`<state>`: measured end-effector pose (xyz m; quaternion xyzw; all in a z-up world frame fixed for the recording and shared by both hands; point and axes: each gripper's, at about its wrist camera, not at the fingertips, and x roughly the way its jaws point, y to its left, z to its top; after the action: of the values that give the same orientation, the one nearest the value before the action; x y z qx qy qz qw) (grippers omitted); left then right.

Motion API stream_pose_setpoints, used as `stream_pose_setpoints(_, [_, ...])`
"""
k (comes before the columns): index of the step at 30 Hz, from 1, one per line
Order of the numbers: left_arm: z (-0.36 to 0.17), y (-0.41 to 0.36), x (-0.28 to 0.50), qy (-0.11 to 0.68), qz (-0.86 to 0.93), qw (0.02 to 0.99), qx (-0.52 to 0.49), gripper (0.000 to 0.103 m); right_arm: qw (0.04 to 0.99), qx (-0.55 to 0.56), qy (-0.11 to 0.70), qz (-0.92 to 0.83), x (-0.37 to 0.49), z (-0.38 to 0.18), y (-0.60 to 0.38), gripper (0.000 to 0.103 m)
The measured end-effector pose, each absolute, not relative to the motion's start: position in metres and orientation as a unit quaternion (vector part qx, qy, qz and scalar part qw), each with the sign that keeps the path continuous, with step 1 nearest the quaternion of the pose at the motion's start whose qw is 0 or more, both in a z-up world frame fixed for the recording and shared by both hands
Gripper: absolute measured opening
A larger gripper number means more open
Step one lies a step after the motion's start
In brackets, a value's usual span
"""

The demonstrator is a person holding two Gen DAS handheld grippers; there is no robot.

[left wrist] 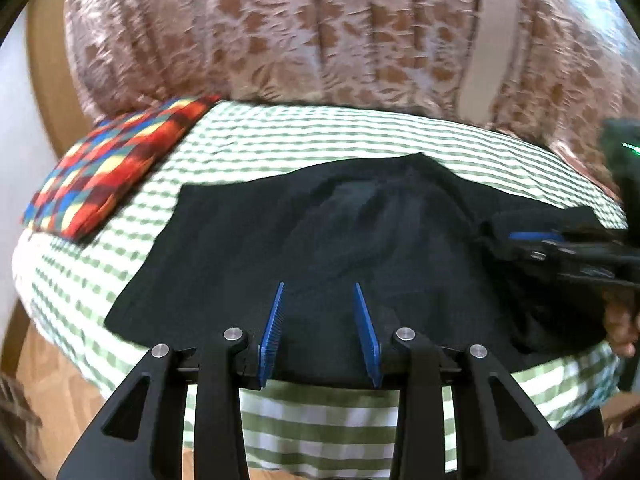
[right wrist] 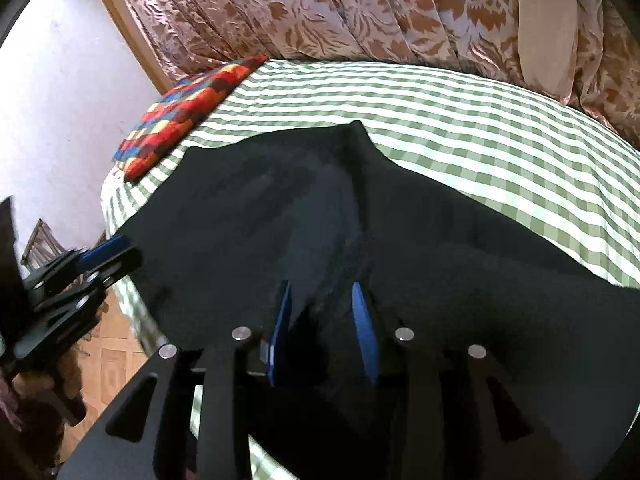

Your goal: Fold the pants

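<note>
Black pants (left wrist: 304,248) lie spread on a green-and-white checked bed (left wrist: 320,140); they also show in the right wrist view (right wrist: 260,216). My left gripper (left wrist: 319,286) hangs open just above the near edge of the pants, with cloth lying under its blue fingers (left wrist: 276,320) and nothing held between them. My right gripper (right wrist: 320,286) has black cloth bunched between its blue fingers (right wrist: 362,320), lifted off the bed. It appears at the right of the left wrist view (left wrist: 532,238), with cloth draped over it. The left gripper shows at the left edge of the right wrist view (right wrist: 106,250).
A multicoloured checked cushion (left wrist: 108,172) lies at the bed's far left corner, also in the right wrist view (right wrist: 188,116). A brown-patterned curtain (left wrist: 300,32) hangs behind the bed. Wooden floor (right wrist: 116,360) lies below the bed's near left edge.
</note>
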<state>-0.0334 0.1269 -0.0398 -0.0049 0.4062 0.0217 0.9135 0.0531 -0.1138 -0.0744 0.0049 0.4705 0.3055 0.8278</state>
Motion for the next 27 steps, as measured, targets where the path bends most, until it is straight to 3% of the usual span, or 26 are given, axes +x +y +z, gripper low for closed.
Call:
stream_pose_setpoints(9, [-0.051,0.163,-0.039,0.419,0.077,0.904,-0.042,0.035,0.820,-0.007,0.466,0.331,0.018,-0.060,-0.115,0.031])
stream_pose_setpoints(12, [-0.054,0.175,-0.043,0.423,0.084,0.900,-0.067,0.055,0.812,-0.011,0.481,0.330,0.012,-0.071,-0.112,0.032])
stream_pose_setpoints(21, [-0.073,0.313,-0.091,0.394,0.141,0.830,-0.369,0.055,0.807,0.015,0.488,0.331,0.015,-0.082,-0.113,0.042])
stream_pose_setpoints(27, [-0.089,0.331,-0.090,0.377,0.124,0.800,-0.449,0.055,0.808,0.022,0.484,0.335,0.014,-0.083,-0.114,0.045])
